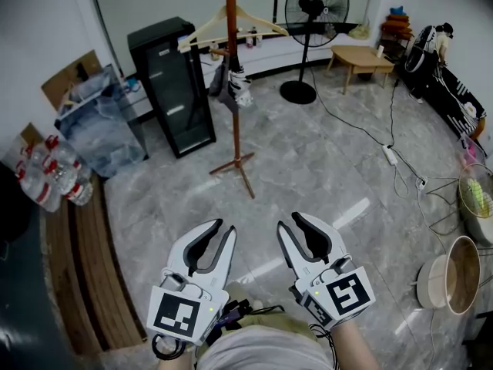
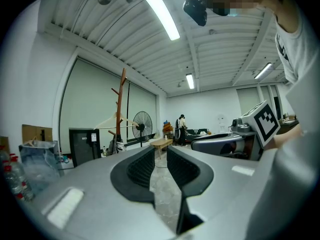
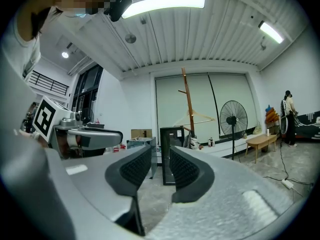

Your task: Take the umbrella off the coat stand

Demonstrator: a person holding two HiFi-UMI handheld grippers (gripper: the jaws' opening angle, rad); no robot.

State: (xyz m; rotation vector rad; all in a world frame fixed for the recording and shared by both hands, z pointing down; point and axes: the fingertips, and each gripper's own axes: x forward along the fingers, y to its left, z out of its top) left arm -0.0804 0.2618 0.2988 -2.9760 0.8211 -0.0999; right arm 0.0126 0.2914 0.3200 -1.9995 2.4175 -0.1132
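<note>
A brown wooden coat stand (image 1: 230, 68) rises from the grey tiled floor at the far middle of the head view. A pale wooden hanger (image 1: 231, 23) hangs near its top. The folded dark and white umbrella (image 1: 234, 88) hangs on a peg beside the pole. Both grippers are held low and near me, well short of the stand. My left gripper (image 1: 222, 230) and my right gripper (image 1: 289, 222) each show a narrow gap with nothing between the jaws. The stand (image 2: 121, 104) and umbrella (image 2: 118, 145) appear far off in the left gripper view. The right gripper view also shows the stand (image 3: 188, 104) and umbrella (image 3: 194, 143).
A black glass-door cabinet (image 1: 173, 83) stands left of the stand, a pedestal fan (image 1: 312, 21) and a low wooden table (image 1: 362, 56) to its right. Cables and a power strip (image 1: 390, 154) cross the floor. Water bottles (image 1: 46, 172) lie at left, baskets (image 1: 462, 272) at right.
</note>
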